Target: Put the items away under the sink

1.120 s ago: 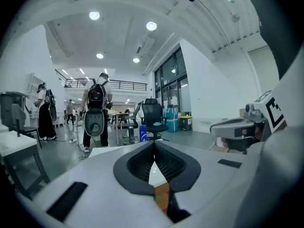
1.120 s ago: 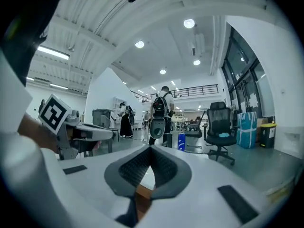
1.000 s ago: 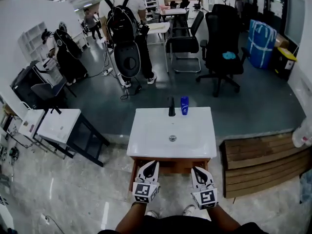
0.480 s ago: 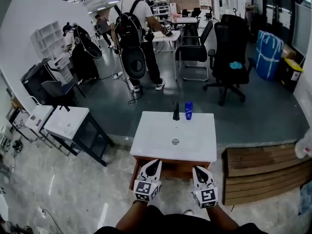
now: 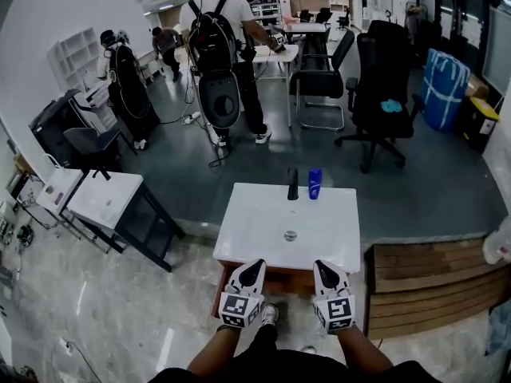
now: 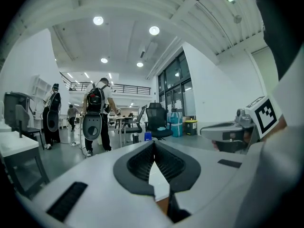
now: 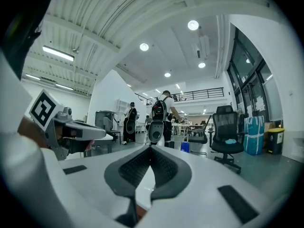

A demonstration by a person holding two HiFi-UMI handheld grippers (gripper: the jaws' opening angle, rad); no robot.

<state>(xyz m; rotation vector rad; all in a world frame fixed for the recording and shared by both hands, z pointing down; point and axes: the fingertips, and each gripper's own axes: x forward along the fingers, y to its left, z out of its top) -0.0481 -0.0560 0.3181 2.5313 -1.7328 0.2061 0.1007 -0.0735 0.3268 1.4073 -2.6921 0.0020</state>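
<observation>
My left claw [image 5: 255, 266] is pinched shut with nothing in it, and hangs just short of the near rim of the white sink top [image 5: 247, 242]. Under that rim, right below both claws, is the wooden cupboard front [image 5: 275, 276]. I cannot tell whether it is open. If it is closed, I would reach it with the load in hand and have to fumble for the door.

Far across the top from my claws, at the back edge, stands the black faucet [image 5: 292, 183]. The blue bottle [image 5: 314, 183] is just to its right, almost straight ahead of my right claw [image 5: 321, 268]. That claw is also closed tight and empty.

The main risk, as I judge it, is reaching the bottle with the jaws closed. A nudge from the shut tips would tip it or push it off the back rim onto the grey floor. Spreading the jaws late is risky too. The faucet is so near that the left finger could catch on it and skew the grip.

To the right of my right claw lies a wooden platform [image 5: 431, 270], which I could bump if I swing wide when lowering the bottle.
</observation>
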